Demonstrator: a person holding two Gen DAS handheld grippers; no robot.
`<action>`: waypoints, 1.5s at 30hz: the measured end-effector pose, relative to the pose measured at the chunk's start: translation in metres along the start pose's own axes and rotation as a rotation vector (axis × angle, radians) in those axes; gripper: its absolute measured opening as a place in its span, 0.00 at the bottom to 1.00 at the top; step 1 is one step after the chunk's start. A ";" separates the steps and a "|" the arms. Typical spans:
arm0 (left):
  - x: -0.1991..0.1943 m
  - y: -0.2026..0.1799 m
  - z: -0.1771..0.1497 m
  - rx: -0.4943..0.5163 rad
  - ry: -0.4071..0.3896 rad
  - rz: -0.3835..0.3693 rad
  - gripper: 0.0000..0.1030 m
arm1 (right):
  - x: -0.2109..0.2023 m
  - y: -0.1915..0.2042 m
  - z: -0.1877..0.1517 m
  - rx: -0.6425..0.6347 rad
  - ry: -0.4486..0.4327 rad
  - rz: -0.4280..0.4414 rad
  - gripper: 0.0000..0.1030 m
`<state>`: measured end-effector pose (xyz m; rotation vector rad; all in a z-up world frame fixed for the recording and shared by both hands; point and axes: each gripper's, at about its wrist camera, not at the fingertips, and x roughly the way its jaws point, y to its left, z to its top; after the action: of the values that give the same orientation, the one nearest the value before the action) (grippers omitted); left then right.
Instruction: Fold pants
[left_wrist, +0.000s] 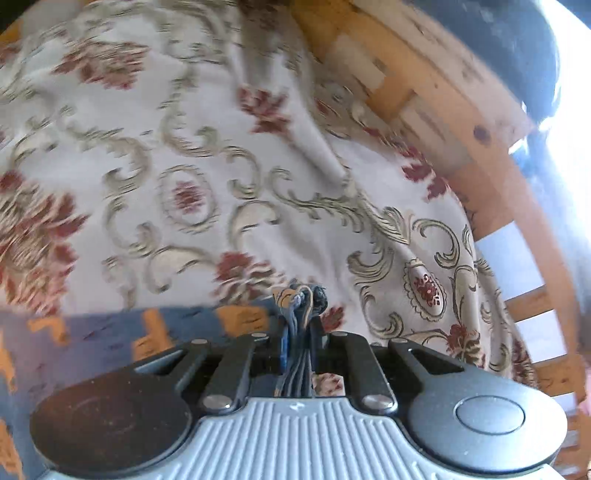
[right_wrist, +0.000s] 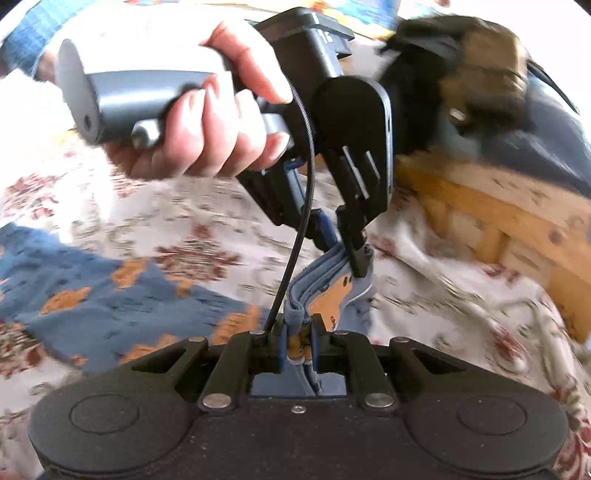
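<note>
Floral bedspread (left_wrist: 207, 155), wooden bed frame (left_wrist: 454, 122) | both your grippers, left (left_wrist: 300, 325) and right (right_wrist: 299, 339), pinch bunched pants (right_wrist: 92, 266) hem | soft, limp, light; grip layered edges.

A home, probably a bedroom: a floral bedspread (left_wrist: 207, 155) covers a soft surface, edged by a knotty pine frame (left_wrist: 443, 110) with slats. The blur leaves it unclear whether that frame belongs to a bed or a bench.

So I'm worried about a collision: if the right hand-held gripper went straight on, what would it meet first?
Probably the left hand-held gripper, close ahead, pinching the same pants edge; depth is unclear.
</note>
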<state>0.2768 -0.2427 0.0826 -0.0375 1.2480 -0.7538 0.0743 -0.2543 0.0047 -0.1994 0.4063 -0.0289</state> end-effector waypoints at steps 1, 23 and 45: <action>-0.008 0.011 -0.004 -0.002 -0.006 -0.008 0.12 | 0.000 0.011 0.002 -0.027 -0.006 0.016 0.13; -0.002 0.203 -0.095 -0.244 -0.094 -0.099 0.45 | 0.052 0.133 -0.021 -0.228 0.169 0.224 0.15; -0.011 0.199 -0.099 -0.175 -0.120 -0.074 0.11 | 0.053 0.141 -0.021 -0.211 0.167 0.180 0.15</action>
<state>0.2884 -0.0485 -0.0258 -0.2694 1.2000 -0.6945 0.1125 -0.1240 -0.0627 -0.3698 0.5932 0.1758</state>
